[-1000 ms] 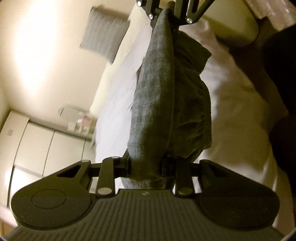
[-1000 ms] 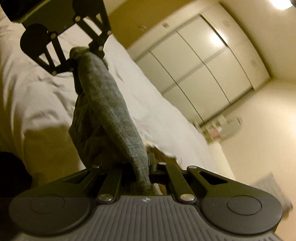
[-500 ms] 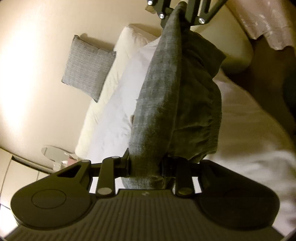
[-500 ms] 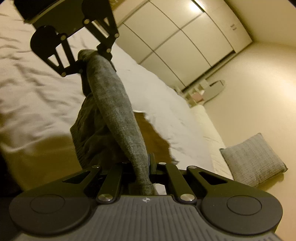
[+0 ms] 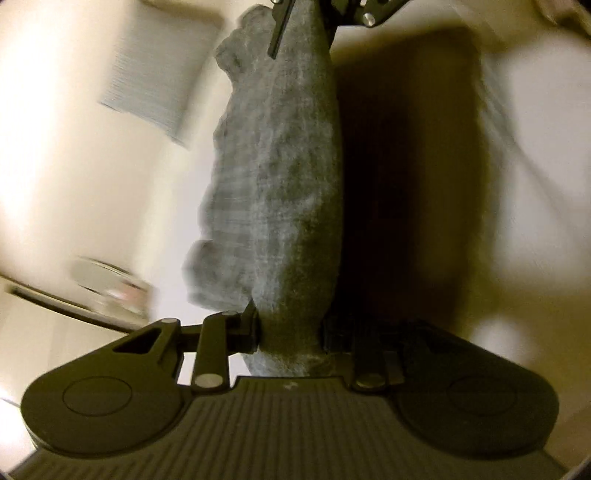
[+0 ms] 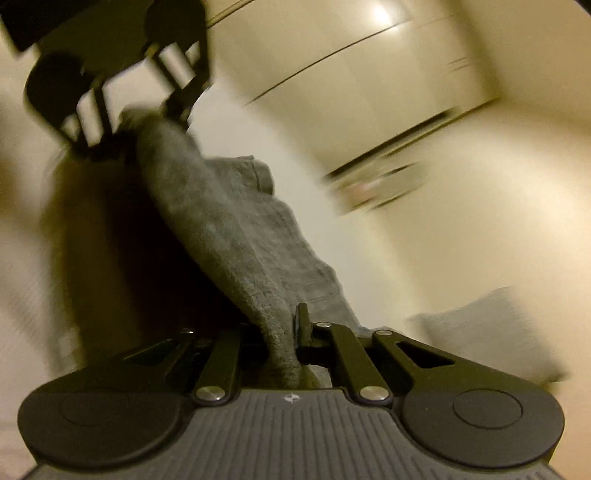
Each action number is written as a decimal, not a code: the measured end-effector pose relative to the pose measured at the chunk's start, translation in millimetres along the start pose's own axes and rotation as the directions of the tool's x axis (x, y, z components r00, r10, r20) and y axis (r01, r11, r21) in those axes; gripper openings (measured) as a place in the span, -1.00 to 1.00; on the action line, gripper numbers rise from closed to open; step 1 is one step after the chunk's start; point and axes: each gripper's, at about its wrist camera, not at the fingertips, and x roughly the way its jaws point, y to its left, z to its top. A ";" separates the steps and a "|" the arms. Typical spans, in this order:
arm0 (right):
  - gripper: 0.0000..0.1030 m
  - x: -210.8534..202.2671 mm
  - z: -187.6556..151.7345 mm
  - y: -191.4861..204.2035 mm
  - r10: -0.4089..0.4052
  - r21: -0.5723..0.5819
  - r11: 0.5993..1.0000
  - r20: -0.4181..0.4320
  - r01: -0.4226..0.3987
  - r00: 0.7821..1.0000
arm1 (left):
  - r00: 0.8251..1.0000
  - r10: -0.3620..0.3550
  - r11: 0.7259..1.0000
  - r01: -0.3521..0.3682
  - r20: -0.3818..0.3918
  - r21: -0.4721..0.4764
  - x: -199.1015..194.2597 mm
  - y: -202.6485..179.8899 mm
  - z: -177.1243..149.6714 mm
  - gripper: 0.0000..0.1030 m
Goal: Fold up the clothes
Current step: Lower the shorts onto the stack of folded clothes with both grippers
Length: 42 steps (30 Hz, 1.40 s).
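A grey garment (image 5: 280, 192) is stretched between my two grippers above a white bed (image 5: 532, 177). In the left wrist view my left gripper (image 5: 290, 332) is shut on one end of it, and the right gripper (image 5: 317, 14) pinches the far end at the top edge. In the right wrist view my right gripper (image 6: 284, 339) is shut on the grey garment (image 6: 236, 236), which runs up to the left gripper (image 6: 144, 140) at the upper left. The cloth hangs bunched on one side and casts a dark shadow on the bed. Both views are motion-blurred.
A grey cushion (image 5: 155, 85) leans against the cream wall; the same cushion (image 6: 491, 332) shows at the lower right of the right wrist view. White wardrobe doors (image 6: 369, 66) stand at the back. A small round table (image 6: 380, 184) with items sits beside the bed.
Both grippers have swung with the garment still gripped. Its loose folds now lie on the other side of the taut edge, and the background has blurred and shifted.
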 end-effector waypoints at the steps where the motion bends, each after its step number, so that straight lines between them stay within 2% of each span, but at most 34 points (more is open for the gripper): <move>1: -0.97 1.4 -3.8 8.7 0.001 -0.018 1.000 0.003 -0.001 1.000 | 1.000 0.011 1.000 -0.011 0.000 -0.008 4.4 -5.4 -4.1 -0.44; 2: -0.96 -1.0 -6.1 10.5 -0.010 -0.017 1.000 0.009 0.010 1.000 | 1.000 0.026 0.999 -0.025 0.009 -0.020 4.7 -5.7 -5.5 -0.38; 4: -0.79 -8.1 -10.5 8.8 -0.033 0.000 0.999 0.016 0.033 0.999 | 0.998 0.058 0.998 -0.057 0.030 -0.037 2.6 -4.2 -6.5 -0.23; 5: -0.73 -14.5 -13.6 5.0 -0.043 0.010 0.999 0.019 0.043 0.999 | 0.996 0.077 0.996 -0.076 0.041 -0.041 0.5 -3.0 -6.2 -0.10; 6: -0.65 -20.9 -16.7 1.5 -0.054 0.019 0.998 0.023 0.053 0.998 | 0.994 0.095 0.995 -0.093 0.057 -0.037 -3.9 -2.5 -8.0 -0.05; 8: -0.65 -33.4 -23.0 4.1 -0.079 0.004 0.997 0.037 0.078 0.996 | 0.988 0.128 0.992 -0.127 0.088 -0.020 -13.4 -4.1 -13.0 -0.05; 10: -0.67 -40.4 -24.0 11.9 -0.093 -0.017 0.995 0.057 0.094 0.994 | 0.984 0.141 0.989 -0.144 0.106 0.019 -16.3 -15.0 -14.7 -0.07; 11: -0.72 -41.2 -24.0 14.1 -0.085 -0.014 0.996 0.059 0.086 0.995 | 0.983 0.146 0.988 -0.151 0.114 0.038 -17.4 -20.8 -15.4 -0.25; 12: -0.84 -38.3 -22.9 15.4 -0.070 -0.008 0.997 0.052 0.071 0.996 | 0.981 0.151 0.986 -0.159 0.123 0.058 -18.6 -26.6 -16.1 -0.55; 13: -0.94 -33.6 -16.8 14.8 -0.056 0.004 0.998 0.040 0.056 0.998 | 0.982 0.145 0.985 -0.154 0.118 0.072 -15.6 -29.5 -15.0 -0.56; 14: -0.94 -29.9 -11.0 13.9 -0.045 0.016 0.999 0.031 0.045 0.999 | 0.982 0.147 0.986 -0.155 0.115 0.066 -13.1 -27.8 -13.5 -0.61; 19: -0.94 -49.1 -4.3 8.4 -0.071 0.060 0.996 0.061 0.068 0.996 | 0.980 0.163 0.987 -0.162 0.112 -0.015 -22.3 -16.2 -9.6 -0.63; 22: -0.94 -42.2 -17.6 22.6 -0.035 0.024 0.999 0.023 0.034 0.999 | 0.985 0.126 0.991 -0.130 0.117 0.026 -18.1 -28.3 -8.9 -0.64; 24: -0.94 -44.3 -25.0 29.5 -0.034 0.014 0.999 0.018 0.033 0.999 | 0.985 0.126 0.991 -0.130 0.119 0.024 -18.6 -29.1 -5.7 -0.64; 28: -0.94 -49.0 -22.3 26.2 -0.049 0.047 0.998 0.014 0.048 0.999 | 0.983 0.141 0.990 -0.142 0.113 0.002 -17.3 -20.9 -0.8 -0.64; 31: -0.89 -39.9 -24.1 34.9 -0.036 -0.027 0.999 -0.009 0.036 0.999 | 0.988 0.119 0.991 -0.124 0.095 0.044 -25.4 -38.6 -4.6 -0.63; 33: -0.89 -43.0 -23.2 31.6 -0.035 0.002 0.999 -0.018 0.035 0.999 | 0.989 0.121 0.991 -0.126 0.089 0.048 -24.2 -39.7 -5.5 -0.58; 36: -0.80 -51.9 -24.5 26.0 -0.040 0.042 0.998 -0.032 0.041 0.999 | 0.990 0.119 0.993 -0.118 0.079 -0.014 -27.0 -32.6 -6.2 -0.51; 39: -0.80 -62.3 -33.7 20.9 -0.039 0.089 0.995 -0.058 0.045 0.998 | 0.991 0.116 0.991 -0.112 0.063 -0.071 -36.5 -29.0 -18.7 -0.47; 41: -0.80 -77.7 -37.6 14.9 -0.026 0.169 0.985 -0.067 0.037 0.997 | 0.993 0.111 0.986 -0.105 0.042 -0.128 -47.4 -28.4 -21.5 -0.47; 42: -0.80 -85.4 -39.3 11.6 -0.020 0.211 0.977 -0.069 0.034 0.997 | 0.993 0.112 0.977 -0.103 0.039 -0.188 -54.0 -21.7 -24.5 -0.47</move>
